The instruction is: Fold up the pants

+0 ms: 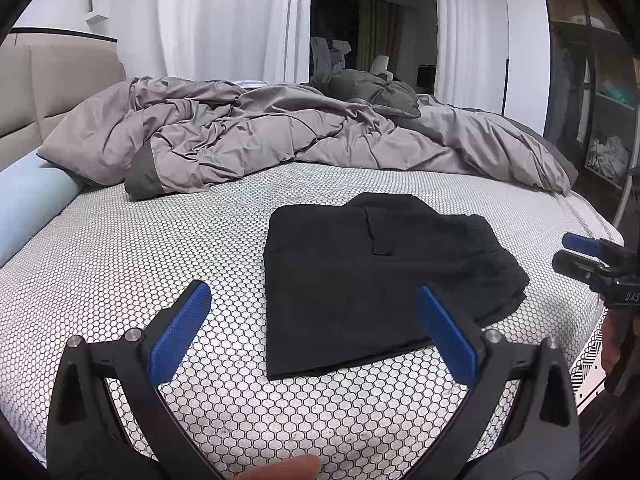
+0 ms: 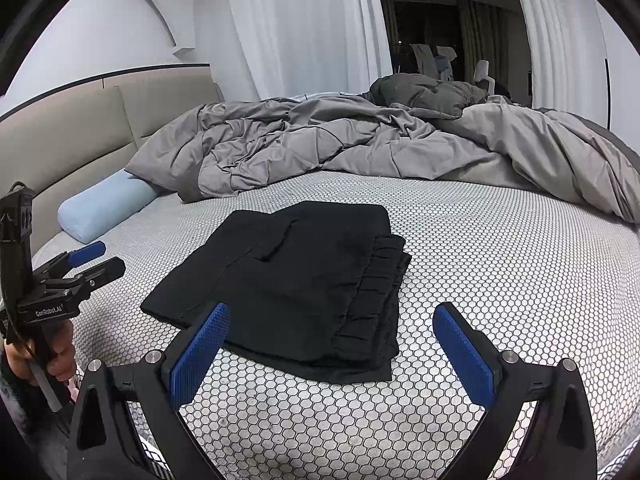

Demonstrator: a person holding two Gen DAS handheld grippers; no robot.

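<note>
The black pants [image 1: 372, 276] lie folded into a compact rectangle on the honeycomb-patterned mattress [image 1: 120, 264], flat and untouched. My left gripper [image 1: 312, 288] hovers open just short of their near edge, its blue pads wide apart and empty. In the right wrist view the pants [image 2: 304, 280] show their gathered waistband stacked on the right side. The right gripper [image 2: 331, 309] is also open and empty, in front of the pants' near corner. Each gripper shows in the other's view: the right gripper [image 1: 564, 249] at the bed's right edge, the left gripper [image 2: 110, 257] at the left, held by a hand [image 2: 60, 360].
A crumpled grey duvet [image 1: 280, 136] covers the far half of the bed. At the left, a light blue bolster [image 2: 104, 208] lies against the beige headboard [image 2: 80, 136]. White curtains [image 1: 224, 20] hang behind. A dark-framed wardrobe [image 1: 592, 100] stands past the bed's right edge.
</note>
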